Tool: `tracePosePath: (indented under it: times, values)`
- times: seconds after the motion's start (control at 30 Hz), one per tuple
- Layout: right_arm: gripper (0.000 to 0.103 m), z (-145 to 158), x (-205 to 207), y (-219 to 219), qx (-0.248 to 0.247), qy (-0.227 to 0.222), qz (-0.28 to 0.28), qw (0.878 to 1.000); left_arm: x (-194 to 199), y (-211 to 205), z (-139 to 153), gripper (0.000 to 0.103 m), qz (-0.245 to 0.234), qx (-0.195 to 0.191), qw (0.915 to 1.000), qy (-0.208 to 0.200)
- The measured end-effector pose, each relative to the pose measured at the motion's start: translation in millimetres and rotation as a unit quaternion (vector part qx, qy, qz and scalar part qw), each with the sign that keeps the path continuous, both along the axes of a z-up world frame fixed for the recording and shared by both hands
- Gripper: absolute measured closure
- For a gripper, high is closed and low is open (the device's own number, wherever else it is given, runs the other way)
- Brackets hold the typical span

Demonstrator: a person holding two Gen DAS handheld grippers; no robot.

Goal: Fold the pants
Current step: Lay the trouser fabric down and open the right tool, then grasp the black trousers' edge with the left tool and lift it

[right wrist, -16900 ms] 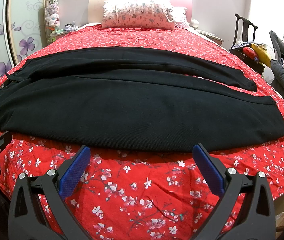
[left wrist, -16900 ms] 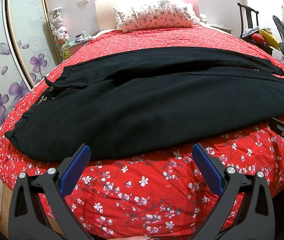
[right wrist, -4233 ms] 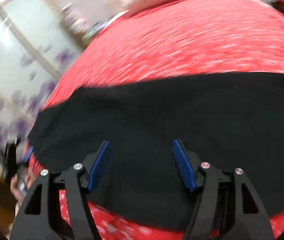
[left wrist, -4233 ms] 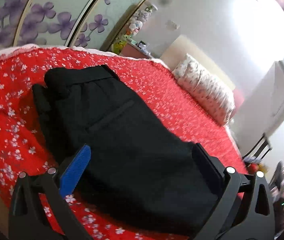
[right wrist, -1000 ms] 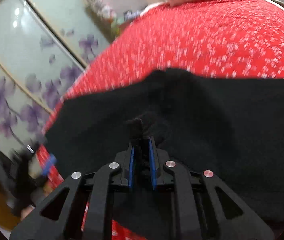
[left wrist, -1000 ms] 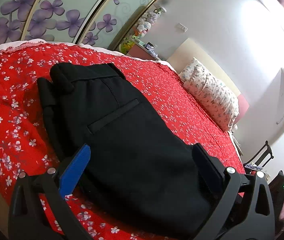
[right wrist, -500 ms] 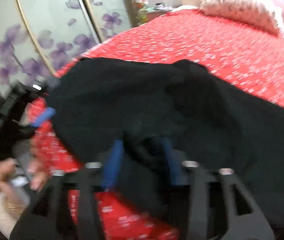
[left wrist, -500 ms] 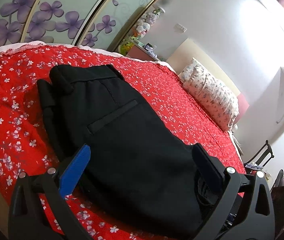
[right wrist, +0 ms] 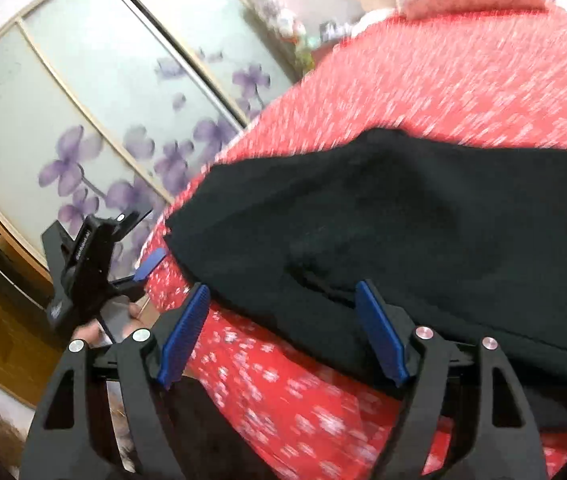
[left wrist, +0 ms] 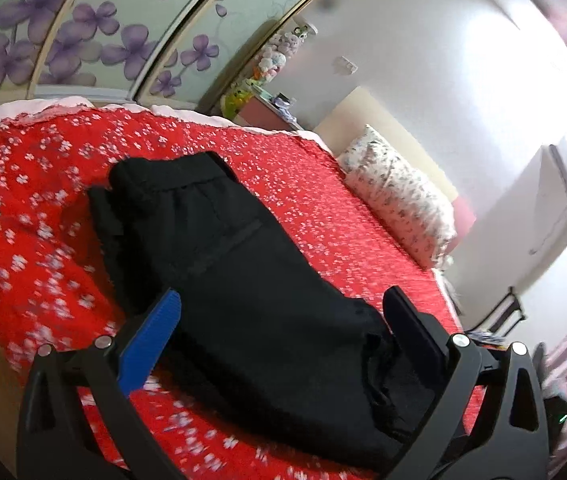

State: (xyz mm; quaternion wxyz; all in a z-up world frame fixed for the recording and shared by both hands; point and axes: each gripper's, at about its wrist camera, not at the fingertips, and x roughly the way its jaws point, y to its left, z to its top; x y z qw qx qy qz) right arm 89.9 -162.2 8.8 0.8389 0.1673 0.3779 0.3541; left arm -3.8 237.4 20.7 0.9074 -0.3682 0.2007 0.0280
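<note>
Right gripper (right wrist: 283,330) jaws wide, empty, over near edge of black pants (right wrist: 423,220). Left gripper (left wrist: 283,316) jaws wide too. Pants folded on red floral bedspread (left wrist: 35,216). Beyond: pillow (left wrist: 399,204), purple-flower sliding doors (left wrist: 83,36), shelf items too blurred to identify.

One pair of black fabric pants (left wrist: 243,280) on one bed with a red, white-flowered cover (left wrist: 23,208). One floral-print pillow (left wrist: 399,204). Two black hand-held grippers with blue pads: left (left wrist: 283,320), right (right wrist: 283,328). Two sliding doors with purple flowers (right wrist: 103,120).
</note>
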Motion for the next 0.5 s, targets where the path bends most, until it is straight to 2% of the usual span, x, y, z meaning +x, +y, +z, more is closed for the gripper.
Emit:
tracePosePath:
  times: [0.03,0.13,0.23,0.3,0.4,0.5]
  values:
    - [0.021,2.2,-7.1,-21.3,0.003,-0.020,-0.013,1.000,-4.0,11.5,2.4,0.002,-0.007,-0.007,0.9999,0.008]
    - [0.021,-2.3,-16.6,-64.1,0.036,-0.038,-0.042,0.998,-5.3,40.1,-2.1,0.002,-0.036,-0.034,0.9978,0.043]
    - [0.021,-15.5,-15.7,-97.4,0.107,-0.018,-0.083,0.991,-5.3,64.3,-12.7,0.002,-0.032,-0.069,0.9946,0.070]
    - [0.021,-19.7,-9.8,-103.1,0.135,0.003,-0.083,0.987,-2.9,79.3,-22.9,0.002,-0.025,-0.113,0.9896,0.085]
    - [0.021,-17.2,-11.2,-100.3,0.127,-0.010,-0.074,0.989,5.3,89.0,-34.8,0.002,-0.029,-0.161,0.9817,0.097]
    - [0.021,-18.2,-11.0,-95.7,0.125,-0.010,-0.061,0.990,16.8,90.7,-41.5,0.002,-0.025,-0.163,0.9794,0.117]
